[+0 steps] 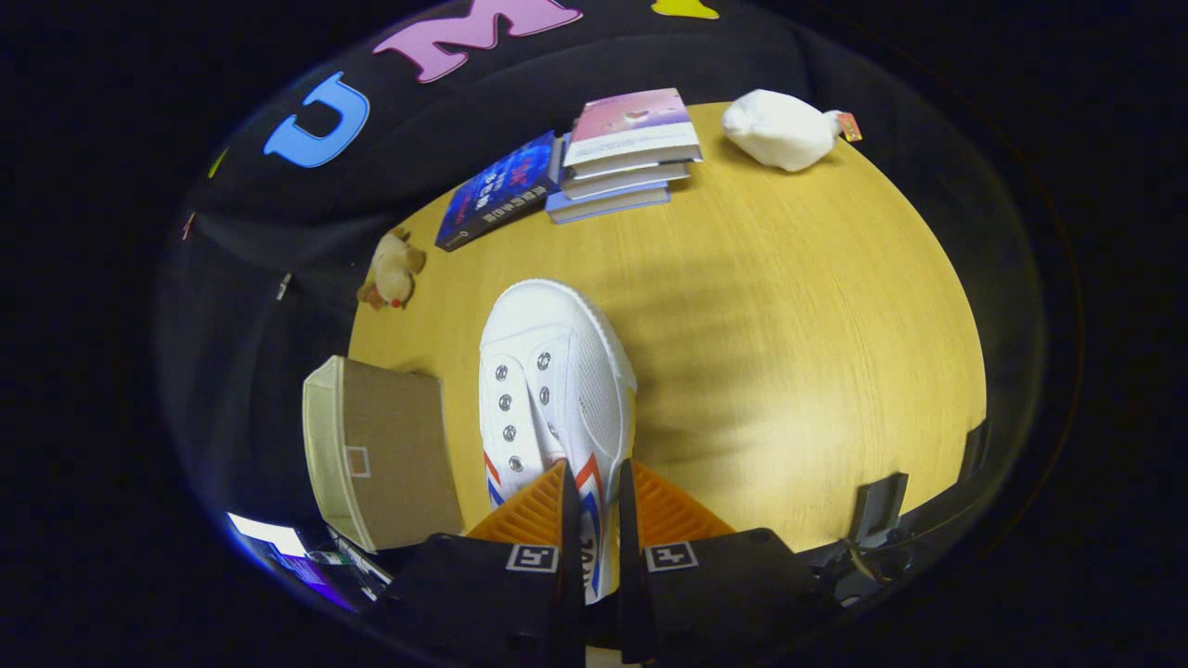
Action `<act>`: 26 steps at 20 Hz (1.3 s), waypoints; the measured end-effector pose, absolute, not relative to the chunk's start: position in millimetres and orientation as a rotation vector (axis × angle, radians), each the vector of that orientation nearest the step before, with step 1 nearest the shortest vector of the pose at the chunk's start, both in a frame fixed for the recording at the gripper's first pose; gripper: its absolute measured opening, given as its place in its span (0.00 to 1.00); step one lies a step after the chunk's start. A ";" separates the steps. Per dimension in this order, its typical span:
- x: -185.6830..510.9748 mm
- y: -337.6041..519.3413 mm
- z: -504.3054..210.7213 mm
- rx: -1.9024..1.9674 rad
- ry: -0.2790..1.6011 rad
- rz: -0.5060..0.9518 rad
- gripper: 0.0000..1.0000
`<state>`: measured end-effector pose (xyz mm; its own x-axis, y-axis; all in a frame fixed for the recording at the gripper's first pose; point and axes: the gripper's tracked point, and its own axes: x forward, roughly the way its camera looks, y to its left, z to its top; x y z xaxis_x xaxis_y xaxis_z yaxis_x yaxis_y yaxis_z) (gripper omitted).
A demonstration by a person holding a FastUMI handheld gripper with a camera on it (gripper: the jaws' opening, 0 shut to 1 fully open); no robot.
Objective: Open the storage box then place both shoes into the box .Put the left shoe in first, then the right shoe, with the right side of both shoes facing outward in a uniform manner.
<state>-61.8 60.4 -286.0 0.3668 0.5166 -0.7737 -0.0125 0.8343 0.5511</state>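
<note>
A white canvas shoe [554, 371] with red and blue stripes on its side hangs above the wooden table [789, 325], its toe pointing away from me. My gripper [594, 487] is shut on the shoe's side wall near the heel, with one orange finger [534, 515] inside the shoe and the other outside. A beige storage box [380, 450] stands just left of the shoe at the table's near left edge; only its brown top and cream side show, so I cannot tell whether it is open.
Beyond the shoe lie a blue book [497, 190] and a stack of books [626, 153]. A white plush toy [780, 130] sits at the far right, and a small tan plush toy [392, 269] at the far left edge. Black clamps [877, 506] hold the table's near right rim.
</note>
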 end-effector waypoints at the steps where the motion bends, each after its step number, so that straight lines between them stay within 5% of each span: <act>1: -62.1 75.7 -270.2 0.508 1.147 0.385 0.19; 11: -91.8 233.3 -169.4 0.545 1.147 0.560 0.19; 26: -110.7 351.4 -211.8 0.436 1.261 0.578 0.21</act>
